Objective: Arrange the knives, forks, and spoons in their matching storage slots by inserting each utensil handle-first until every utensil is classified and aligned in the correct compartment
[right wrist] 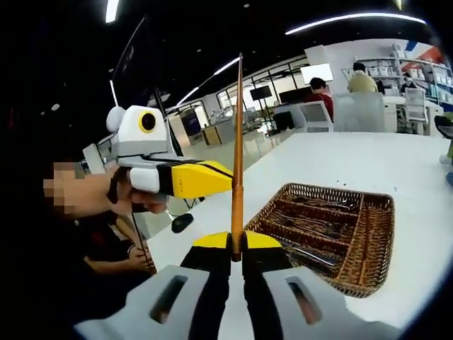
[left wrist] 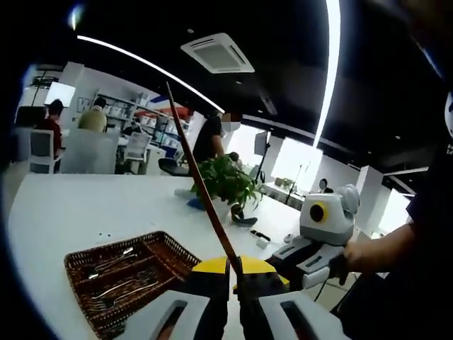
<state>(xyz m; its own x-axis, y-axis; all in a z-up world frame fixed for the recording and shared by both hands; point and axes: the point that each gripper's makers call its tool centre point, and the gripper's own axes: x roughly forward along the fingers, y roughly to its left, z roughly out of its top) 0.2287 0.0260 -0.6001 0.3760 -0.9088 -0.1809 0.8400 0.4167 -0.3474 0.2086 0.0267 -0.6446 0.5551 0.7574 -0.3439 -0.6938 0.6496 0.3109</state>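
My left gripper point(left wrist: 237, 278) is shut on the lower end of a thin brown stick point(left wrist: 202, 188), like a chopstick, which slants up and to the left. A brown wicker basket point(left wrist: 81, 265) with long compartments sits on the white table point(left wrist: 85, 205), left of the jaws, with metal utensils point(left wrist: 113, 261) lying in it. My right gripper point(right wrist: 236, 244) is shut on a similar upright brown stick point(right wrist: 238, 142). The basket point(right wrist: 368, 248) lies to its right. Each gripper shows in the other's view, held in a hand: the right gripper point(left wrist: 311, 258) and the left gripper point(right wrist: 212, 177).
A potted green plant point(left wrist: 226, 180) and a small black item point(left wrist: 244, 218) stand behind the basket. Several people, chairs and shelves point(left wrist: 92, 142) are at the far end. The table point(right wrist: 354, 163) stretches beyond the basket, and a person sits close on the left.
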